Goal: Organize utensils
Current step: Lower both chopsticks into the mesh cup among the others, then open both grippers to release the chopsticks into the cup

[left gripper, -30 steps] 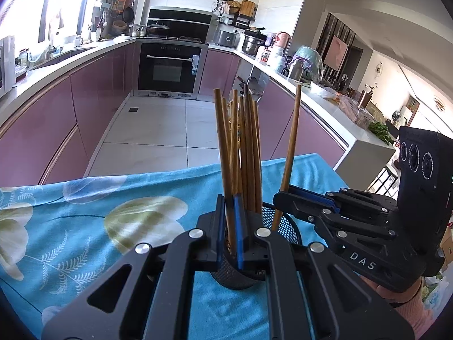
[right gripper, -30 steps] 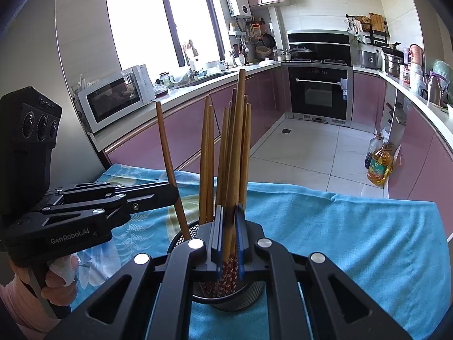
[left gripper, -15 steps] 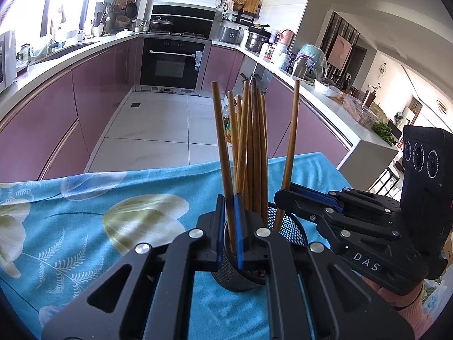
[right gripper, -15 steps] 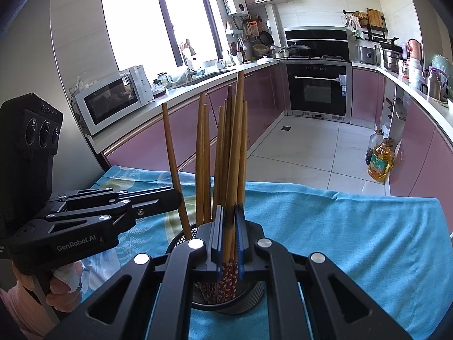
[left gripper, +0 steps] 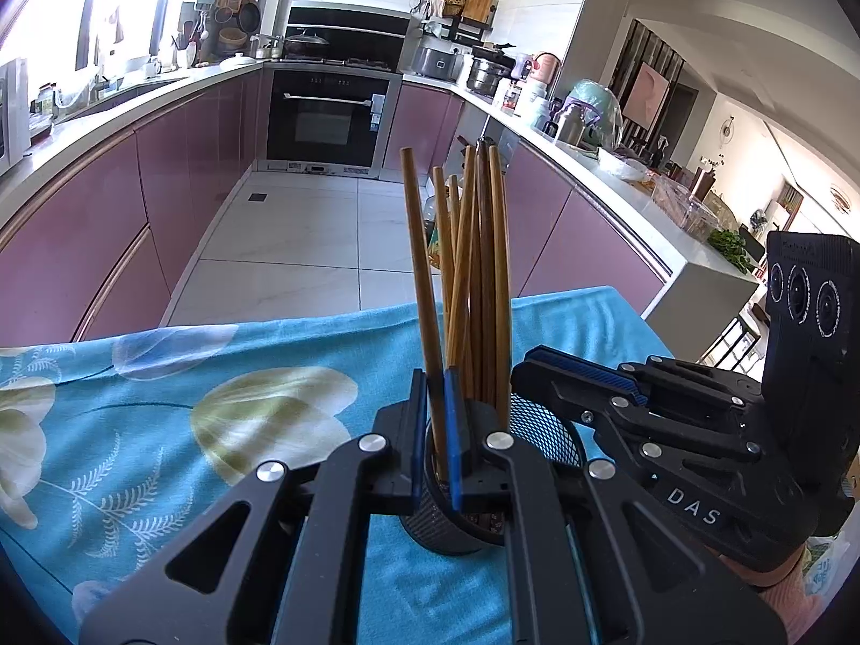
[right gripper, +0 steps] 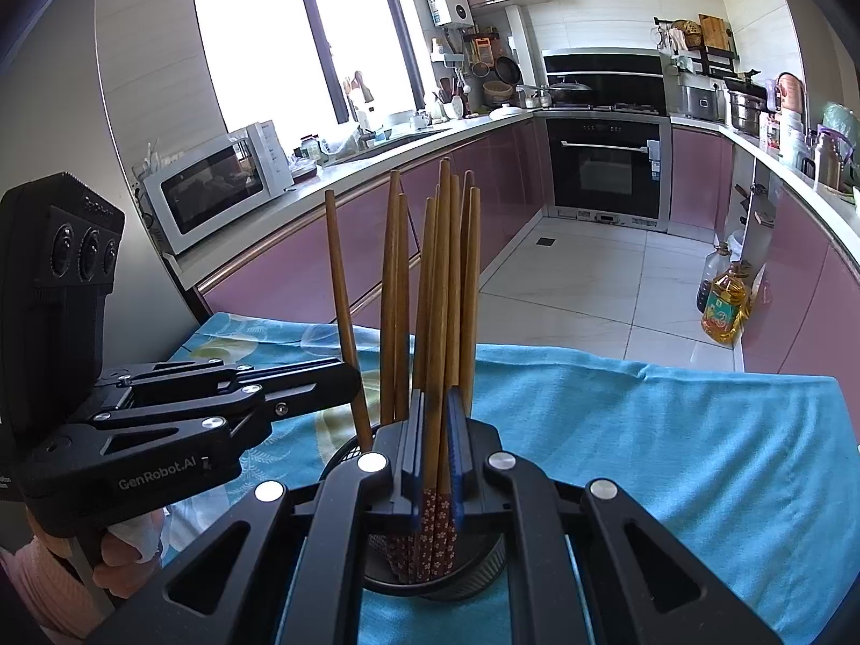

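Wooden chopsticks [right gripper: 446, 279] stand bunched in a black mesh holder [left gripper: 543, 430] on the blue flowered cloth [left gripper: 161, 430], and both my grippers are at that holder.

My left gripper [left gripper: 436, 441] has its blue-lined fingers closed on 1 chopstick [left gripper: 422, 279], the one that leans away from the bunch toward the left of that view; its lower end goes down inside the holder's rim. My right gripper [right gripper: 435, 457] has its fingers drawn close around a patterned-handled chopstick [right gripper: 438, 527] near the front of the bunch. Whether the pads truly pinch it I cannot tell; a thin gap may remain.

I judge the step to be seating the last sticks into the holder, so this pass of the sorting looks nearly finished. The leaning stick already seems bottomed out.

Next I would part my left fingers just enough to free the stick, letting it fall against the bunch, then draw back without catching the others. The right should let go the same way. Tall thin sticks in a light mesh cup tip easily, so any sideways drag could topple the lot.
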`<state>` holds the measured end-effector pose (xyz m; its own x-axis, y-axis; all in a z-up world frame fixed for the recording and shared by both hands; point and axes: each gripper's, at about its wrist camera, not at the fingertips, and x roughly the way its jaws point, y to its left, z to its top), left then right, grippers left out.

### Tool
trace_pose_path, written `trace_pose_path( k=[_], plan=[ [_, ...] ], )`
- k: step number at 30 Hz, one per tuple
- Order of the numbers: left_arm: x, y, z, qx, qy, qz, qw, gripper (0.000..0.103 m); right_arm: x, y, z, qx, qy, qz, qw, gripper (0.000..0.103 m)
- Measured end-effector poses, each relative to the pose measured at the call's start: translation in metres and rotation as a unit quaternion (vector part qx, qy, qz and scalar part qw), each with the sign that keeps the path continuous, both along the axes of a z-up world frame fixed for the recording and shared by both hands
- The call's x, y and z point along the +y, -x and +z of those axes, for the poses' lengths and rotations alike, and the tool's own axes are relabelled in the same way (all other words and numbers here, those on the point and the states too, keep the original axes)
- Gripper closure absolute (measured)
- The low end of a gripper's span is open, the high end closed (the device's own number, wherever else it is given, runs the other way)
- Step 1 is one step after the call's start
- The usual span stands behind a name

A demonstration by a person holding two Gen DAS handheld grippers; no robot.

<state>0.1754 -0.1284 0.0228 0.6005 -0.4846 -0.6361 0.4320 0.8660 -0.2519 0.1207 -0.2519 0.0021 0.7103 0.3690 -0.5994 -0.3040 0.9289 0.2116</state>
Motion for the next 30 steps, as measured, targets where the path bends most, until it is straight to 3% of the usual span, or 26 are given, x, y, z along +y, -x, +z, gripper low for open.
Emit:
trace_pose_path(
  k=[19,23,25,30],
  plan=[
    [0.001,0.01,-0.004,-0.014,0.005,-0.005,0.9999,0.095,0.0,0.0,-0.004,0.005,-0.005,0.003,1.0,0.096],
    [0.004,0.013,-0.006,-0.017,0.006,0.001,0.9998,0.083,-0.001,0.002,-0.007,0.005,-0.006,0.001,1.0,0.095],
    [0.006,0.014,-0.007,-0.018,0.007,0.005,0.9998,0.077,-0.001,0.004,-0.008,0.004,-0.007,0.0,1.0,0.086],
    [0.011,0.02,-0.01,-0.026,0.006,0.012,0.9996,0.061,0.0,0.01,-0.01,-0.001,-0.004,-0.001,1.0,0.079]
  ],
)
